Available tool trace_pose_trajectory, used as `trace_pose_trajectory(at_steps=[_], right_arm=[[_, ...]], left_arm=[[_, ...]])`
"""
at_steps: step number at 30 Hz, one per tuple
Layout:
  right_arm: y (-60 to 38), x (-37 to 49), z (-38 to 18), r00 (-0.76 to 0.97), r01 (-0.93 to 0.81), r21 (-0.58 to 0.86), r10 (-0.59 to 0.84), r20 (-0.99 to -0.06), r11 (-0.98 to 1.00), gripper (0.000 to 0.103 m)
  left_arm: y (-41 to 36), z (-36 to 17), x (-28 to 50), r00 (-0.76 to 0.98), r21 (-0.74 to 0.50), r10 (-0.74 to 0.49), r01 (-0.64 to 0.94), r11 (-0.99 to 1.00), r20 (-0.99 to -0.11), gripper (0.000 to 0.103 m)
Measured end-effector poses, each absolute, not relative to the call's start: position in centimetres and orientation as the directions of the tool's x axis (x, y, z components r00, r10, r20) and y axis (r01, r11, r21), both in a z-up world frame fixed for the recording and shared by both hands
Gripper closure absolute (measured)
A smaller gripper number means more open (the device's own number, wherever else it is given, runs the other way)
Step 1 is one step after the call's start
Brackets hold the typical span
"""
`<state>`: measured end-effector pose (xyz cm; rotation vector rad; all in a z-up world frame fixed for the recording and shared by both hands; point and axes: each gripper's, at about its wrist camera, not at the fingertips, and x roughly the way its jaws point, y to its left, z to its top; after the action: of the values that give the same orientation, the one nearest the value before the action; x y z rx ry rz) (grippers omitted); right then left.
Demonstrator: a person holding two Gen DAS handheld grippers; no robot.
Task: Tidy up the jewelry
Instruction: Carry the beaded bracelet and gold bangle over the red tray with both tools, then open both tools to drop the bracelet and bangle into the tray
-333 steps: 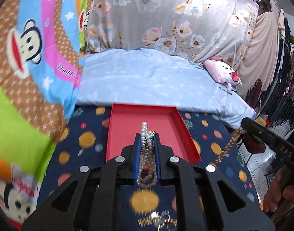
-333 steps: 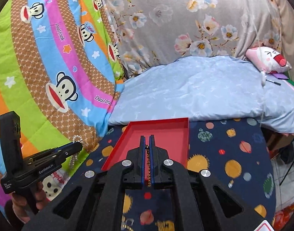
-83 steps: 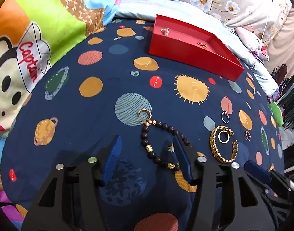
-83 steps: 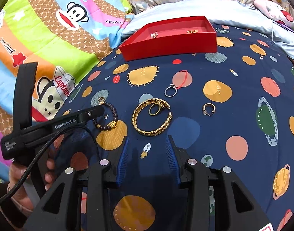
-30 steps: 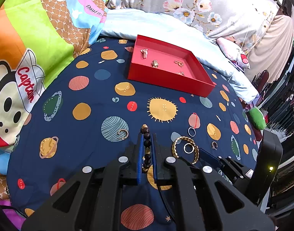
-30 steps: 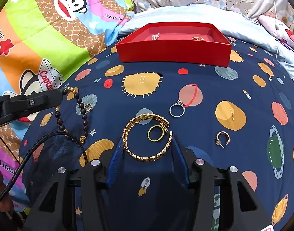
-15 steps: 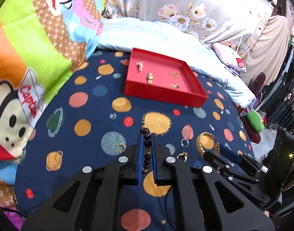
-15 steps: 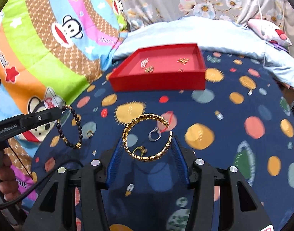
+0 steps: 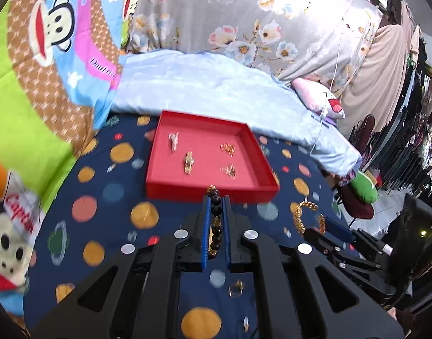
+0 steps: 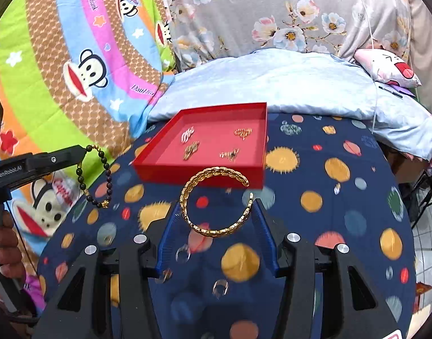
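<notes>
Dark bead bracelet (image 9: 216,227) pinched in left hand-held gripper (image 9: 215,212), gold bangle (image 10: 216,201) clamped by right hand-held gripper (image 10: 217,212), tray pieces blurred

1 tray (image 10: 199,173), 2 bracelets (image 10: 216,206), 4 trinkets (image 10: 243,132)

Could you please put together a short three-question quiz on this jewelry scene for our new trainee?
1. True or false: the left gripper is shut on the dark beaded bracelet.
2. What does the right gripper hold between its blue pads?
A. a pearl necklace
B. the gold cuff bangle
C. a silver ring
3. How many small jewelry pieces lie inside the red tray?

Key
1. True: the beads sit pinched between the closed fingers, and the rest hangs as a loop in the right wrist view.
2. B: the open-ended bangle is braced across the widely spread pads.
3. Four, spread out on the tray floor.
</notes>
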<state>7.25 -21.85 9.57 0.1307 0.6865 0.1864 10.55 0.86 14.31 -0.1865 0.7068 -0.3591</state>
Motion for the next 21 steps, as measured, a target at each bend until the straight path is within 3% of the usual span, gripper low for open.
trace_pose_trajectory(at_steps=[11, 21], right_arm=[[-21.7, 17.0, 8.1, 0.752, -0.157, 0.172, 0.231, -0.617, 0.972, 0.053], [-19.7, 22.3, 5.4, 0.716, -0.182, 0.181, 0.256, -0.650, 0.967, 0.053]], left_arm=[[-2.3, 15.2, 18.9, 0.736, -0.233, -0.347, 0.259, 0.938, -0.581, 0.096], [-3.3, 12.8, 24.1, 0.710, -0.232, -0.330, 0.235, 0.944, -0.622, 0.095]])
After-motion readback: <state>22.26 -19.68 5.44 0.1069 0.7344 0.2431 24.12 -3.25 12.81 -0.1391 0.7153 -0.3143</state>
